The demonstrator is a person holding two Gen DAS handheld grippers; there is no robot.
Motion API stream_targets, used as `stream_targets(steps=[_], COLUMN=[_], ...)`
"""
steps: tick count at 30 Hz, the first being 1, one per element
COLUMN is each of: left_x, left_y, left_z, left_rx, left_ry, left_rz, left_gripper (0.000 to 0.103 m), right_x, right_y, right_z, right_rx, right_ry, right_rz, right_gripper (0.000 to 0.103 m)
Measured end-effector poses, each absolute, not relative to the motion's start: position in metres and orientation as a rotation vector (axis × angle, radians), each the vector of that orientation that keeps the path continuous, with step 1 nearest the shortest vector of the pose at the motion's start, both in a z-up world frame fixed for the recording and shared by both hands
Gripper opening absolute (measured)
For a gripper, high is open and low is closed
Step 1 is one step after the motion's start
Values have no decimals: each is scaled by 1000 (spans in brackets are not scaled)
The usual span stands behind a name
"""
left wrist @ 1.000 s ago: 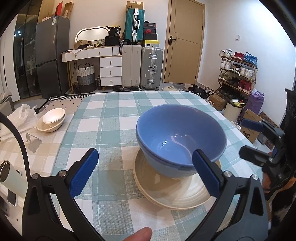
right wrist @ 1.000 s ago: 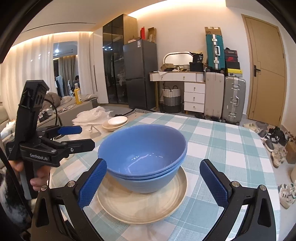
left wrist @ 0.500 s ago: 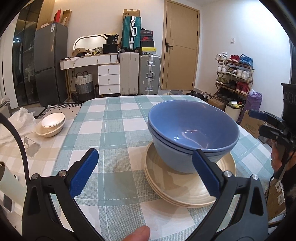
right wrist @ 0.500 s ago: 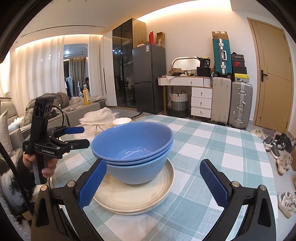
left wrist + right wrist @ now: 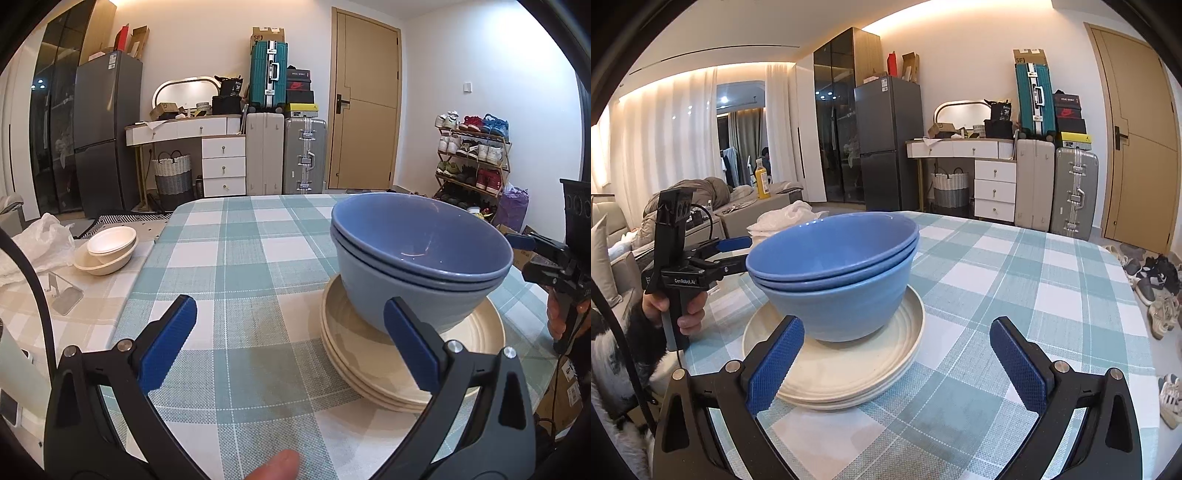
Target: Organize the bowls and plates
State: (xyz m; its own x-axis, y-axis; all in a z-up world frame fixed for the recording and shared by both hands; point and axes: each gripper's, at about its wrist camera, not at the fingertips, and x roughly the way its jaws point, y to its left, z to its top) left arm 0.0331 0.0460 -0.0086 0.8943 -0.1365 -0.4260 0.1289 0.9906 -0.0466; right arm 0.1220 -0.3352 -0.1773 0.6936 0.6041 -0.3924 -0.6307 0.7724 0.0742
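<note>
With both grippers, left (image 5: 288, 339) and right (image 5: 892, 356), released, we judge the nested blue bowls (image 5: 834, 273) on the cream plates (image 5: 849, 373) heavy, slick, breakable; grip the rims.

glossy blue bowls (image 5: 831, 280), matt cream plates (image 5: 849, 369), woven cloth (image 5: 997, 295)

Count: two blue bowls (image 5: 421, 266) nested, three cream plates (image 5: 373, 365) stacked beneath, two white bowls (image 5: 107, 249) nested apart, three suitcases (image 5: 280, 147).
</note>
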Motion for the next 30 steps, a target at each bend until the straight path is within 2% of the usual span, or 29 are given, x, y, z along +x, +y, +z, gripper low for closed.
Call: stream_targets(steps=[30], left_x=[39], left_y=[51], left_z=[-17], left_rx=[-37], left_ry=[424], left_rz=[-147], left_gripper=[101], right_x=[117], right_y=[-341], right_z=[-184], right_rx=[-36], right_ry=[381], right_rz=[700], right_gripper=[103])
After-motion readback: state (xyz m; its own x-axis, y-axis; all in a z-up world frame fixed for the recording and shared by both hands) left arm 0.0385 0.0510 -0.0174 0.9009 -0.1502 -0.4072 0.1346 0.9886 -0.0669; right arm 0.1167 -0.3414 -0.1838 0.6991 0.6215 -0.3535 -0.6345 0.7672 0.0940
